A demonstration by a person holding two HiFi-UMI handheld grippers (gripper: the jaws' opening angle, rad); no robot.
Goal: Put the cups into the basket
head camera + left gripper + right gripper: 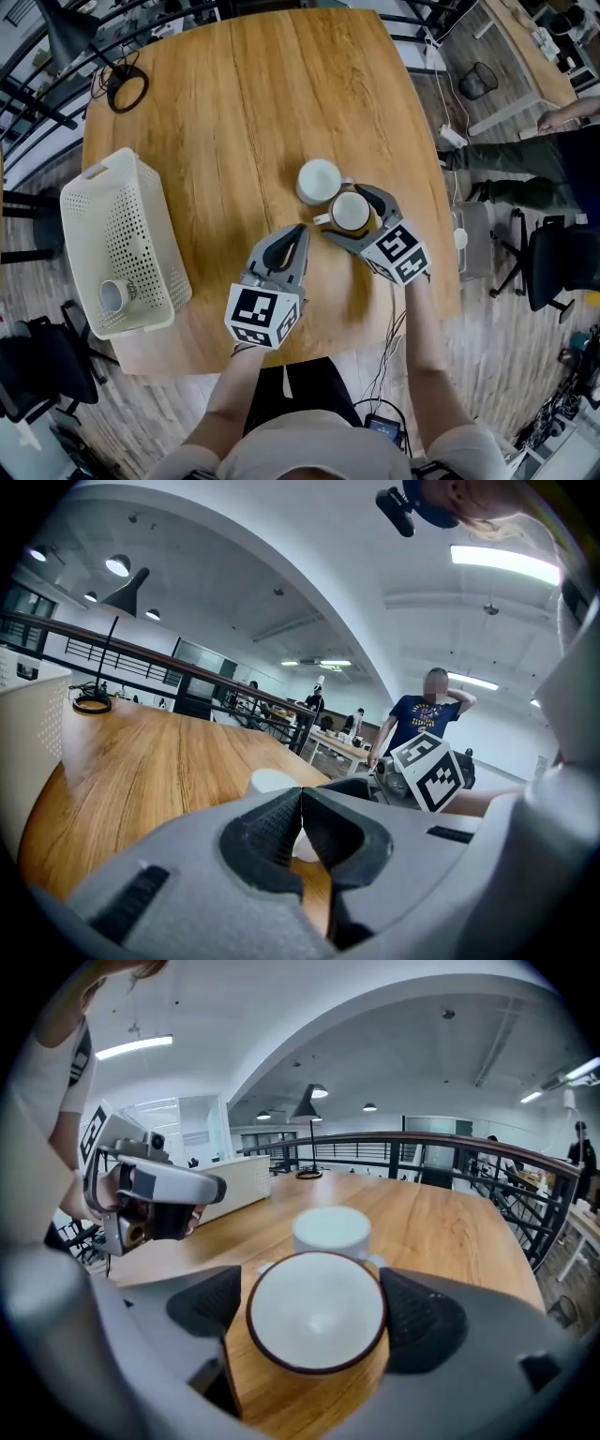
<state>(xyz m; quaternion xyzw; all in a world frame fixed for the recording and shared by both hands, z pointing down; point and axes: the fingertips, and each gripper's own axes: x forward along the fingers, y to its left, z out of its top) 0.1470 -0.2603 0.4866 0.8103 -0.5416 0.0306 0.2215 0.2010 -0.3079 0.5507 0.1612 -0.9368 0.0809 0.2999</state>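
Office space with railings, desks and ceiling lights surrounds a pale oak table with rounded corners [281,94], which I see steeply from above through the head view. My landmark is the white perforated plastic basket [150,220], which sits along the table's left edge.

The only print near the work is the bold black-and-white square markers on each gripper's cube. In the left gripper view, a person in the background wears a blue shirt whose print is too small to read.

Inside the basket, at its near end, a small white cup [112,295] lies on its side. Well to the right of the basket, two more cups stand upright on the bare wood, touching or nearly so. The plain white ceramic cup [319,180] is the farther one. The white cup with a thin dark brown rim [351,212] is nearer to me, and its handle points back towards the basket.

The right gripper [314,1309], farthest from the basket, has its jaws spread wide to either side of the brown-rimmed cup. The pads sit just beside the cup wall, and I see no squeeze on it.

The left gripper [300,232] hovers between the basket and the two cups. Its jaws are pressed together with nothing in them.

A black coiled cable [127,89] lies on the table beyond the basket's far end.
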